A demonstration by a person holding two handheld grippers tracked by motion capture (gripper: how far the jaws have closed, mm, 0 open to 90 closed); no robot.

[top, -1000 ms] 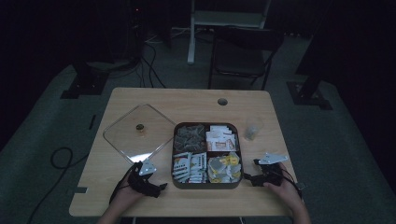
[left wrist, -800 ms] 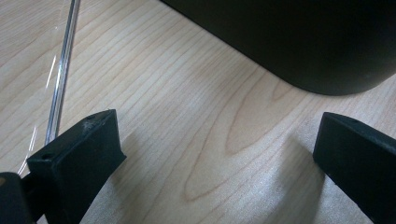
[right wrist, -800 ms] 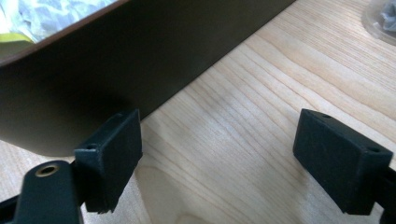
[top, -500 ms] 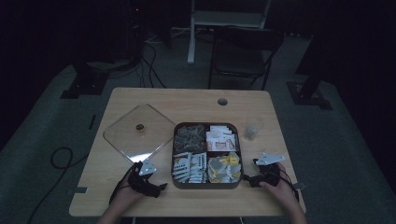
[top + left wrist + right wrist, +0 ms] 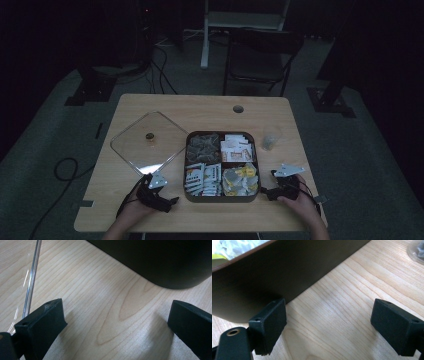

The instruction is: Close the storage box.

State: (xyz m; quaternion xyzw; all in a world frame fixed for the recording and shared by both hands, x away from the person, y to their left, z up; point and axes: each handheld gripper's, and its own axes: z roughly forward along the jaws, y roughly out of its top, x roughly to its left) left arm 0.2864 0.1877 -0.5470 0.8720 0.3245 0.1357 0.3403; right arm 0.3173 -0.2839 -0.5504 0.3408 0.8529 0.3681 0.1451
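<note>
A dark square tray (image 5: 221, 199) with four compartments of packets sits at the table's front centre. My left gripper (image 5: 171, 201) rests on the table just left of the tray's front corner, its jaws pointing toward it. In the left gripper view it (image 5: 116, 307) is open over bare wood, with the tray's rounded corner (image 5: 162, 262) ahead. My right gripper (image 5: 266, 193) lies at the tray's front right corner. It (image 5: 329, 305) is open, its jaws have just been opening a little, and nothing but wood is between them. The tray wall (image 5: 287, 272) stands beside its left jaw.
A clear square lid (image 5: 147, 142) with a small knob lies flat left of the tray; its edge (image 5: 32, 277) passes beside my left jaw. A small clear cup (image 5: 270, 139) stands right of the tray. A cable hole (image 5: 238, 108) is at the table's back.
</note>
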